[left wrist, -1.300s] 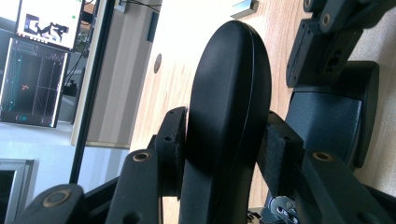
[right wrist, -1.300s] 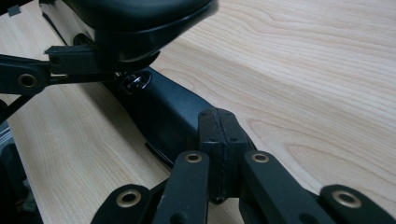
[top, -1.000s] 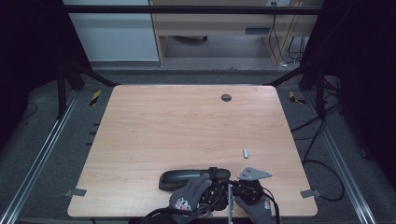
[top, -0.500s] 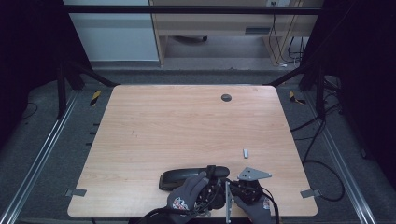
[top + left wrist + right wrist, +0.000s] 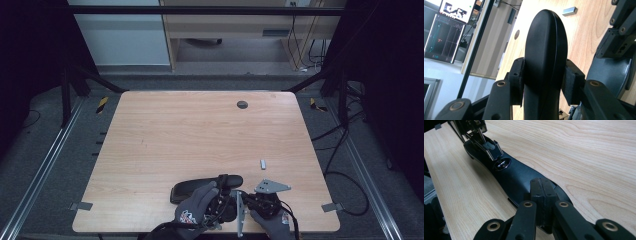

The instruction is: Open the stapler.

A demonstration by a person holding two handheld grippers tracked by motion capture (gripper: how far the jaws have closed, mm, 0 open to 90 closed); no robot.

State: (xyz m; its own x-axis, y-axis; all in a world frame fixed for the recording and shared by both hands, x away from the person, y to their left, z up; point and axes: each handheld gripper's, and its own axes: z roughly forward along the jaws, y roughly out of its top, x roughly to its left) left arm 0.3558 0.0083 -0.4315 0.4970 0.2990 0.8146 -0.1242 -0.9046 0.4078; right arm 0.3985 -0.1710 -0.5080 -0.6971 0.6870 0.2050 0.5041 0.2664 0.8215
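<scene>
- Two tools work at the near edge of the tabletop [image 5: 150, 130]: the left tool [image 5: 544, 82] has its jaws clamped on both sides of a long black case [image 5: 192, 189].
- Right tool [image 5: 541, 202]: jaws pressed together, pads touching, above the case's end; whether they pinch anything cannot be told.
- Location: the case lies near the front edge, just ahead of the gloved hands.
- Risk: the case's smooth, curved shell could slide out of the left jaws if twisted.
- Appearance: matte black, elongated, rounded ends, with a small metal fitting [image 5: 502, 163] on top.
- Small grey block [image 5: 262, 163] lies apart, to the right.
</scene>
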